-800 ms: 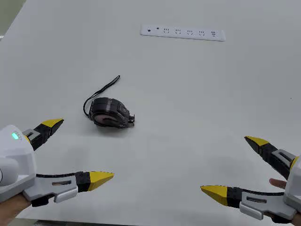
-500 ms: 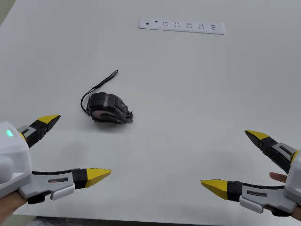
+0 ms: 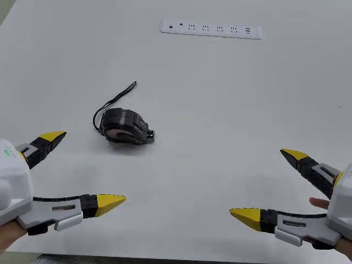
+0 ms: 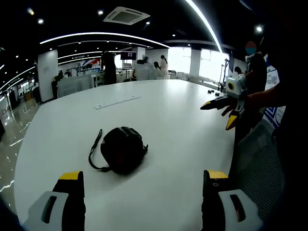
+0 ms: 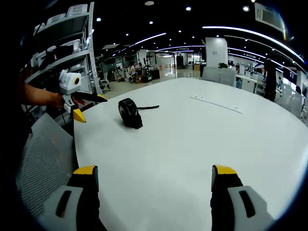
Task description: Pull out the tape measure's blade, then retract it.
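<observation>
A black tape measure [image 3: 125, 126] with a thin wrist strap lies on the white table [image 3: 220, 99], blade tucked in, hook end facing right. It also sits ahead of my left gripper as the tape measure [image 4: 122, 149] and further off as the tape measure [image 5: 130, 112]. My left gripper [image 3: 82, 168] hovers open near the table's front left, below and left of the tape. My right gripper [image 3: 263, 184] is open at the front right, well away from it. Both hold nothing. The other hand's gripper [image 4: 221, 108] and gripper [image 5: 84, 106] show across the table.
A white power strip [image 3: 210, 29] lies flat near the far edge. The table's front edge runs just behind both grippers. A mesh chair back [image 4: 260, 163] stands beside the table. Shelving [image 5: 62, 33] and office desks fill the room beyond.
The head view has tilted a little, so the tape and power strip sit slightly higher and to the left. Both grippers stay open in about the same places.
</observation>
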The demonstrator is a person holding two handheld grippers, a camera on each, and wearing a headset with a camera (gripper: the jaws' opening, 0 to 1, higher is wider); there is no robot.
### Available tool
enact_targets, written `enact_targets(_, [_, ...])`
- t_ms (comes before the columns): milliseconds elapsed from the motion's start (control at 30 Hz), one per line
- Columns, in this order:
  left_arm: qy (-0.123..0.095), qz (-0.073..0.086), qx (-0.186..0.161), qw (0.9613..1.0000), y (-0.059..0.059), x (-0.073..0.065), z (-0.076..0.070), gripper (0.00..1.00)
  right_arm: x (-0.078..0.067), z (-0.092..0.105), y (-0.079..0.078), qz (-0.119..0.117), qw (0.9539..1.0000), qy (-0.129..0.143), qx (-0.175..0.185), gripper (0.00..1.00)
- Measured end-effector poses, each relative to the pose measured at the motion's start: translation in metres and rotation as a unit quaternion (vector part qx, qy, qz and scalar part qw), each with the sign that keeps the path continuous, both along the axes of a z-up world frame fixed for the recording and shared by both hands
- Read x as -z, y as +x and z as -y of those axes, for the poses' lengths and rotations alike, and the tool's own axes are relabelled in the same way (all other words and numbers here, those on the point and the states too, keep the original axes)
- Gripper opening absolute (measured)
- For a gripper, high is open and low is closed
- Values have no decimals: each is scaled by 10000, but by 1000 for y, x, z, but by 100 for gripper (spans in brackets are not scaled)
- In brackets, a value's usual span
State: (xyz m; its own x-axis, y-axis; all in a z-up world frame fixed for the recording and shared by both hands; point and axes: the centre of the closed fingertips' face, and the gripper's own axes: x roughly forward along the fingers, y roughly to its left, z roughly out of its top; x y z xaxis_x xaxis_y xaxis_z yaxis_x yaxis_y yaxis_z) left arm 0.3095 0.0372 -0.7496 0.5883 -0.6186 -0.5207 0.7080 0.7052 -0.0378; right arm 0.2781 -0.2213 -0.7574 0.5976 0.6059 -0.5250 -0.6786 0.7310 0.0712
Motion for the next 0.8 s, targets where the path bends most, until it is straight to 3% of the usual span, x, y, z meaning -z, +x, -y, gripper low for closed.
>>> enact_targets(800, [207, -35, 256, 9995, 2, 1, 4, 100, 0, 2, 3, -17, 9997, -160, -165, 99])
